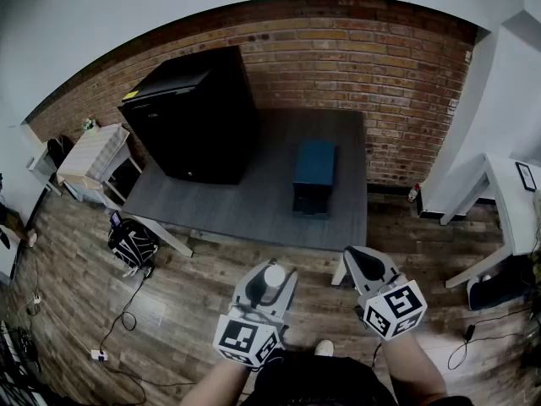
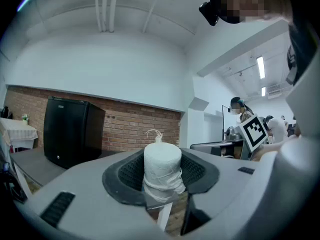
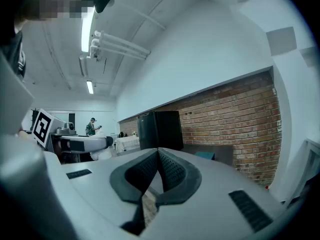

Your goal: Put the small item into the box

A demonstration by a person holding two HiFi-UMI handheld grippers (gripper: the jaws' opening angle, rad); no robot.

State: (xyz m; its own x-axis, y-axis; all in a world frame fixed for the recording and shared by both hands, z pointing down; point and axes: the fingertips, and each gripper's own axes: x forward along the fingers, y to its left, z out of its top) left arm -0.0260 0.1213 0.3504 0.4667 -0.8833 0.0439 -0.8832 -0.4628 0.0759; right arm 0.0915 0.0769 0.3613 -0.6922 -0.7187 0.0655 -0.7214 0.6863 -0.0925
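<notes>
A white spool of thread (image 1: pixel 274 275) stands upright between the jaws of my left gripper (image 1: pixel 272 281), which is shut on it, low over the wooden floor in front of the grey table (image 1: pixel 254 201). In the left gripper view the spool (image 2: pixel 162 168) fills the gap between the dark pads (image 2: pixel 129 171) of the left gripper (image 2: pixel 162 178). My right gripper (image 1: pixel 363 265) hovers beside it, and in the right gripper view the right gripper (image 3: pixel 157 156) has its jaws together with nothing held. A small blue box (image 1: pixel 314 174) sits on the table's right half, its top closed as far as I can see.
A large black cabinet (image 1: pixel 196 112) stands on the table's left part, against the brick wall (image 1: pixel 372 66). A white side table (image 1: pixel 91 155) and a dark backpack (image 1: pixel 131 244) are at the left, cables lie on the floor, and a white desk (image 1: pixel 511 197) is at the right.
</notes>
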